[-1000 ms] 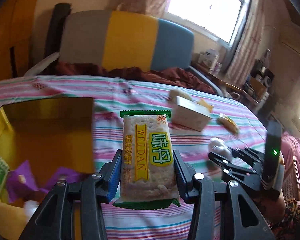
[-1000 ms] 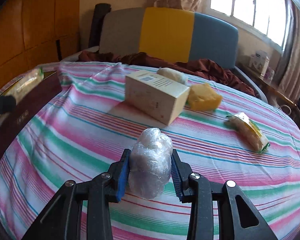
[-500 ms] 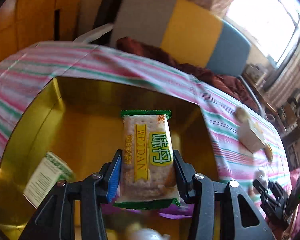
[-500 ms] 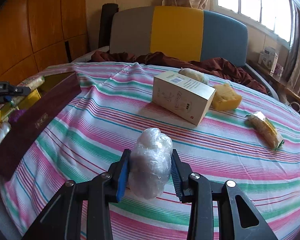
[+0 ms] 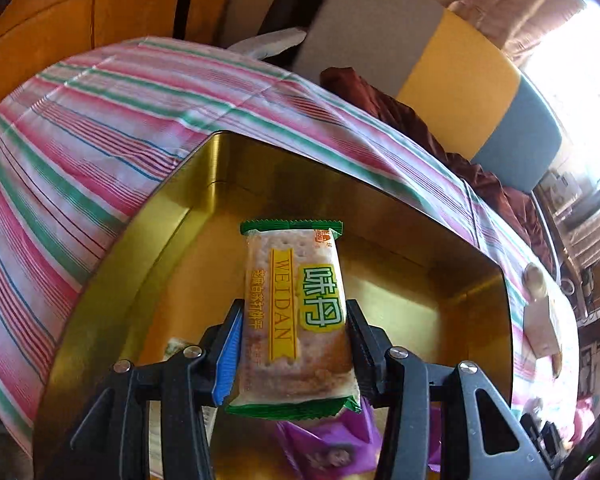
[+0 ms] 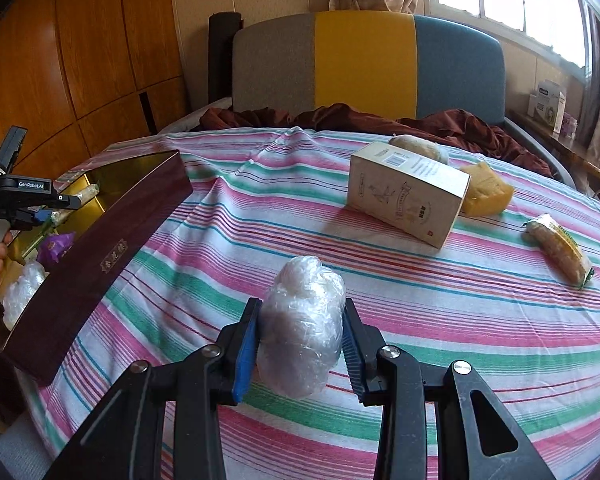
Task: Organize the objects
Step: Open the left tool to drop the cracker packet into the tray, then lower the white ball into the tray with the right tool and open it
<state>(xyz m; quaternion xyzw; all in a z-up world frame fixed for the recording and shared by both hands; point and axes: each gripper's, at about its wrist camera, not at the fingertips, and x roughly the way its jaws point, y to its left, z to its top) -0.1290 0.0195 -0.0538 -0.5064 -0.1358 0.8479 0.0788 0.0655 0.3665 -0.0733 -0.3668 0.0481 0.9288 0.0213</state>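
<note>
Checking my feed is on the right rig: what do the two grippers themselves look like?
Both match: the left gripper and right gripper have black linkage arms with silver pivot screws, one blue ribbed pad and one black ribbed pad. From the right wrist view, the left unit's black body carries a white GenRobot.AI label. No sleeves show.

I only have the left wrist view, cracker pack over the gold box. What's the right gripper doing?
Observer: The right gripper is shut on a plastic-wrapped lump, above the striped cloth, outside the box.
Operator: What's still loose on the cloth?
Observer: A carton, a yellow block behind it, a pale roll, and a second cracker pack far right.
Operator: Anything in the box I can't see?
Observer: Another plastic-wrapped lump sits at its near end.
</note>
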